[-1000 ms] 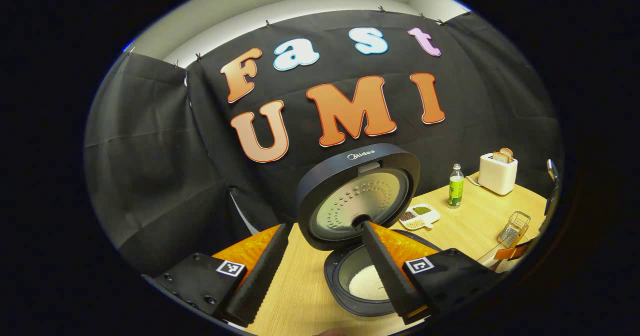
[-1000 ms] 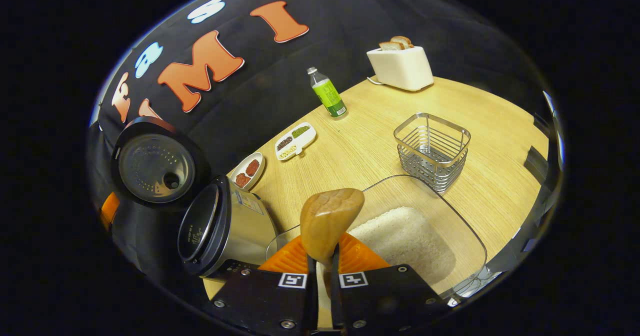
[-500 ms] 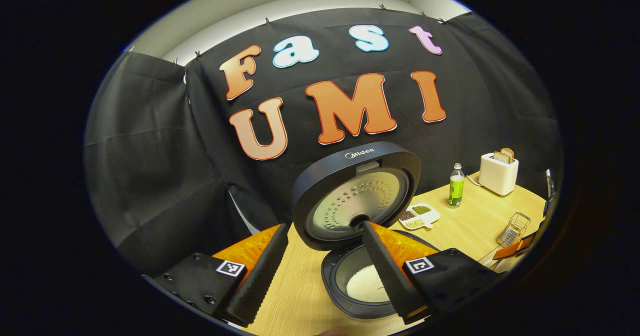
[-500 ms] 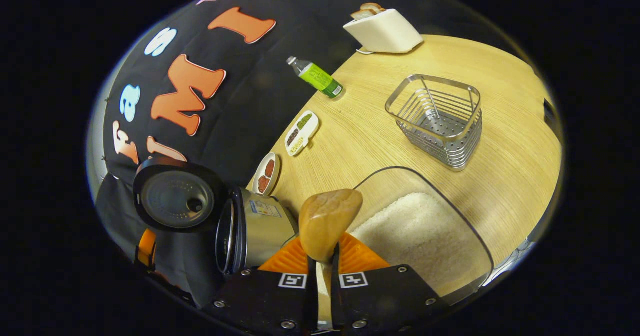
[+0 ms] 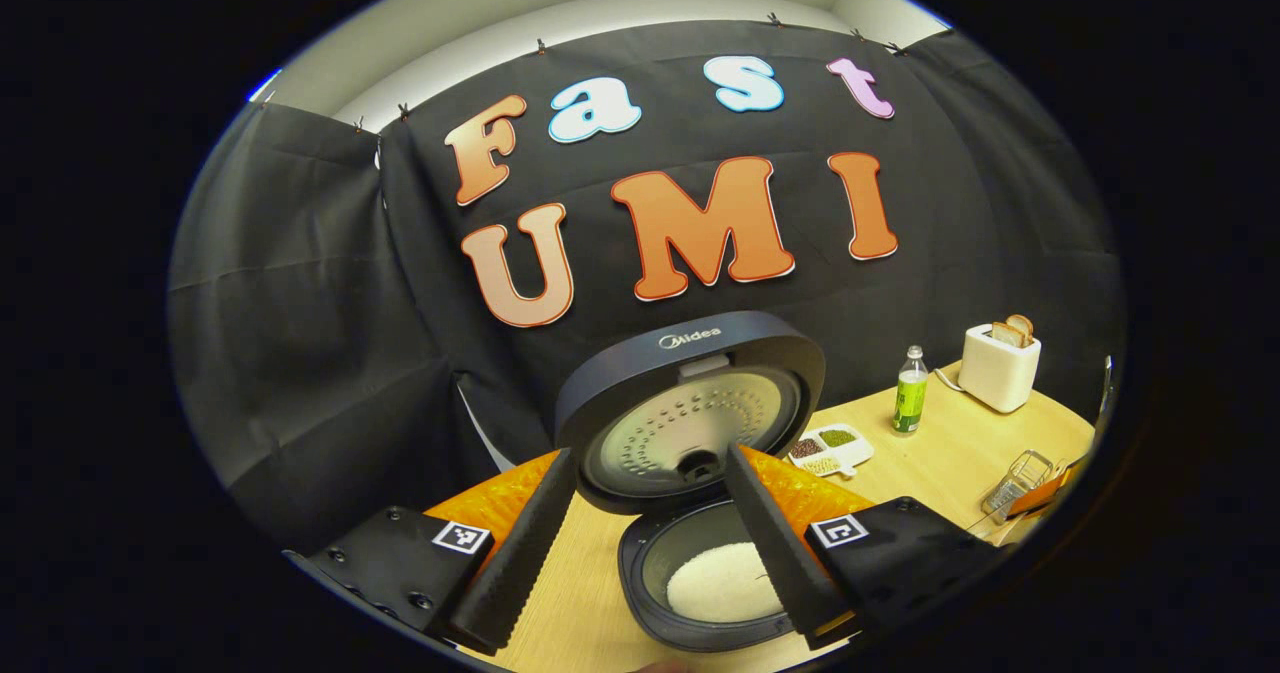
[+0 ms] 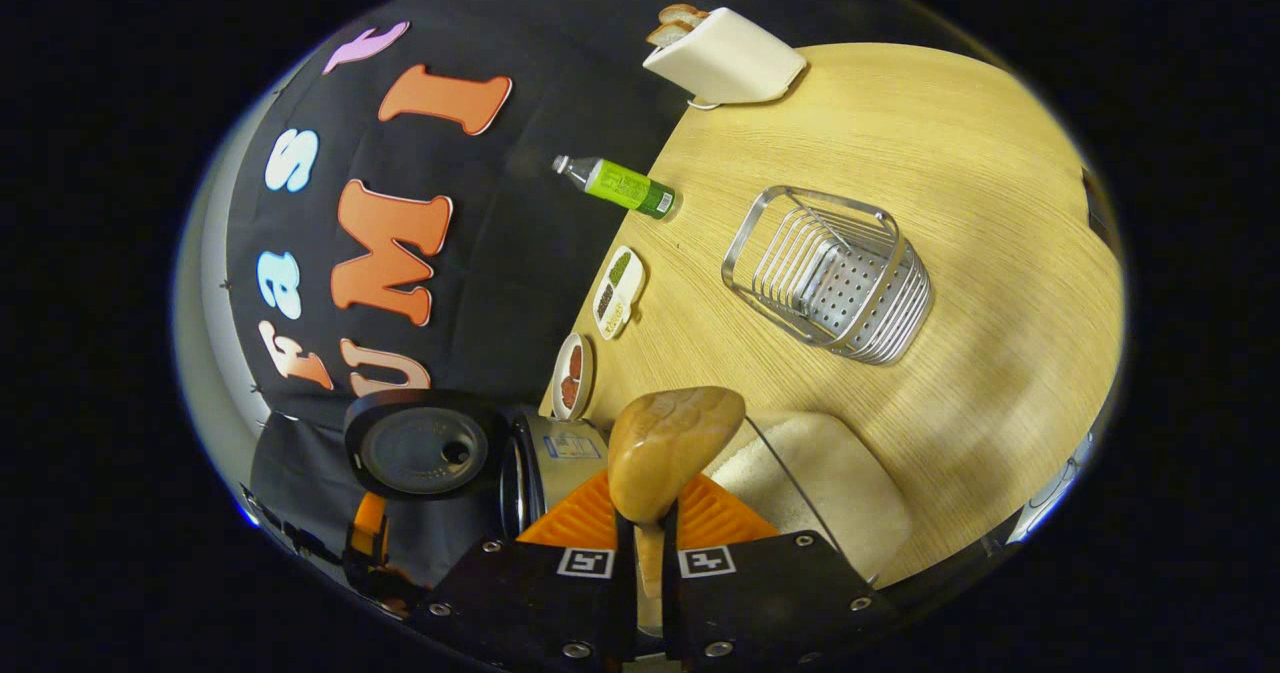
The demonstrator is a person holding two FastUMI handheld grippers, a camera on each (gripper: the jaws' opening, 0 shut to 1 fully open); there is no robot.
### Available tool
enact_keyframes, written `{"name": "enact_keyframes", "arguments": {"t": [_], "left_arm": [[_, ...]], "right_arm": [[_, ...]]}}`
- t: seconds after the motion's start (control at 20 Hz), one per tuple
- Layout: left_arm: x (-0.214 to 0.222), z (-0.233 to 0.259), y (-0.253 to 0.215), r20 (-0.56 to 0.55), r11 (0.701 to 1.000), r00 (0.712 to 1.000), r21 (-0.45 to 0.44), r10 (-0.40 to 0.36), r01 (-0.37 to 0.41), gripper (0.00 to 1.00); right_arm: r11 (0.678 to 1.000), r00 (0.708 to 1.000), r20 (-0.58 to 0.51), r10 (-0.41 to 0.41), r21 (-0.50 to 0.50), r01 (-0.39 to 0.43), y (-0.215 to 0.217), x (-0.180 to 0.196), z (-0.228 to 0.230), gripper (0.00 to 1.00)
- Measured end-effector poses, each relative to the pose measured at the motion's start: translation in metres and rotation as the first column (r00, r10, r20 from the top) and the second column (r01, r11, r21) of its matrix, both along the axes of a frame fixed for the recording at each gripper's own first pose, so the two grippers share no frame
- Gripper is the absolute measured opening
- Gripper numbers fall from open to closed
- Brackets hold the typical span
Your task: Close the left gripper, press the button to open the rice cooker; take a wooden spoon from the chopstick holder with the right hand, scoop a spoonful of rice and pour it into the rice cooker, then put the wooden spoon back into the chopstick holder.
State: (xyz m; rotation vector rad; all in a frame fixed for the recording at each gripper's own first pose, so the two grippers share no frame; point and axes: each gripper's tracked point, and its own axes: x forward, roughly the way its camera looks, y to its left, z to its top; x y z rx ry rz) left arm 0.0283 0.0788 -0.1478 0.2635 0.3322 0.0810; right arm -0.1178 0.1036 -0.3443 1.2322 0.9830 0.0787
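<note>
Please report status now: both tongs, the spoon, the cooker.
Left tongs open, above open cooker. Right tongs shut on wooden spoon, over rice tray. Holder empty, nothing in the way.

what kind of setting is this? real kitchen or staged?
Looks staged: a mock kitchen counter in a recording booth. An open rice cooker, a toaster with bread in it and a wire chopstick holder stand on a wooden table, and black cloth hangs behind them where kitchen walls would be.
</note>
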Motion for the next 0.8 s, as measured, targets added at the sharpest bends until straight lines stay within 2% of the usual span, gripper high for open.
{"name": "enact_keyframes", "arguments": {"t": [0.1,0.15,0.2,0.25,0.5,0.65,0.75,0.8], "left_arm": [[0.001,0.004,-0.009,0.012,1.000,1.000,-0.004,0.008,-0.008,1.00],[0.000,0.006,-0.013,0.018,1.000,1.000,-0.006,0.013,-0.013,0.94],[0.000,0.008,-0.016,0.022,1.000,1.000,-0.009,0.020,-0.020,1.00],[-0.002,0.006,-0.018,0.022,0.999,0.999,-0.011,0.030,-0.030,1.00],[-0.011,0.005,-0.016,0.021,0.994,0.994,-0.021,0.108,-0.107,1.00],[-0.019,0.001,-0.004,0.008,0.987,0.987,-0.004,0.161,-0.161,1.00],[-0.026,0.001,0.004,0.004,0.980,0.980,-0.009,0.199,-0.198,0.94],[-0.030,0.002,0.011,0.008,0.976,0.976,-0.004,0.218,-0.218,1.00]], "right_arm": [[0.998,1.000,0.015,-0.019,0.062,0.018,-0.010,0.009,0.010,0.09],[0.996,0.999,0.022,-0.031,0.090,0.029,-0.014,0.015,0.012,0.09],[0.991,0.998,0.027,-0.049,0.127,0.046,-0.019,0.023,0.015,0.09],[0.984,0.997,0.028,-0.066,0.171,0.060,-0.022,0.028,0.020,0.09],[0.926,0.990,0.026,-0.141,0.358,0.122,-0.030,0.052,0.047,0.10],[0.889,0.988,0.046,-0.146,0.443,0.111,-0.024,0.067,0.073,0.09],[0.877,0.990,0.061,-0.126,0.473,0.082,-0.013,0.080,0.087,0.09],[0.877,0.992,0.067,-0.108,0.476,0.063,-0.006,0.087,0.092,0.09]]}}
